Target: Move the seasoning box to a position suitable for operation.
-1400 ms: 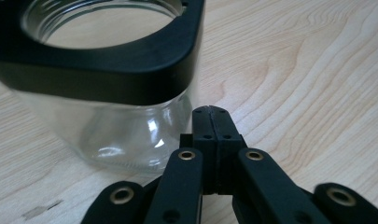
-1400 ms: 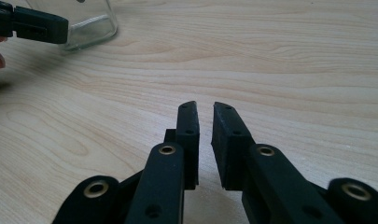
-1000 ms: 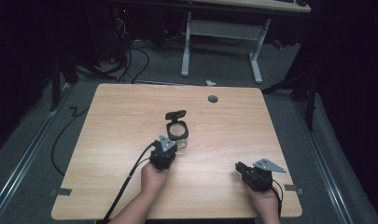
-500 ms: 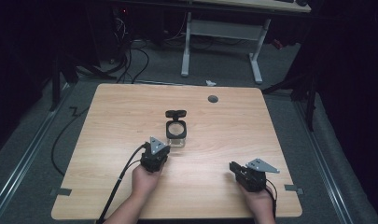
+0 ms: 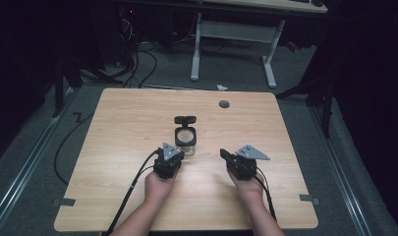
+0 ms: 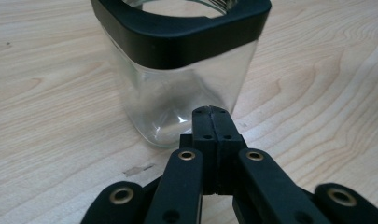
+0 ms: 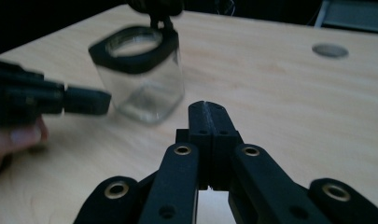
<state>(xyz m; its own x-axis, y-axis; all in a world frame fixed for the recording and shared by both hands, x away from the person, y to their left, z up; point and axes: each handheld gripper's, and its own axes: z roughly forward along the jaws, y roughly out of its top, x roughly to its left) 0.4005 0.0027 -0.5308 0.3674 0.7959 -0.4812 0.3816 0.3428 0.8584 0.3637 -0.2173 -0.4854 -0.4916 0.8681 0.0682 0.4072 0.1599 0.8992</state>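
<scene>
- Pressed together, tips touching, nothing between: fingers of the left gripper, seen low in the middle of the left gripper view.
- Likewise shut flat against each other and empty: fingers of the right gripper, bottom centre of the right gripper view.
- Held in a hand each, just below the middle of the high view, left one just beside the glass jar, right one farther off to the right.
- Jar standing upright near the centre of the wooden table, clear square body, black collar round an open mouth, black lid hinged back behind it.
- Up close in the left gripper view, jar just past the closed tips; cannot tell whether touching.
- Upper right of the table: small round grey disc.
</scene>
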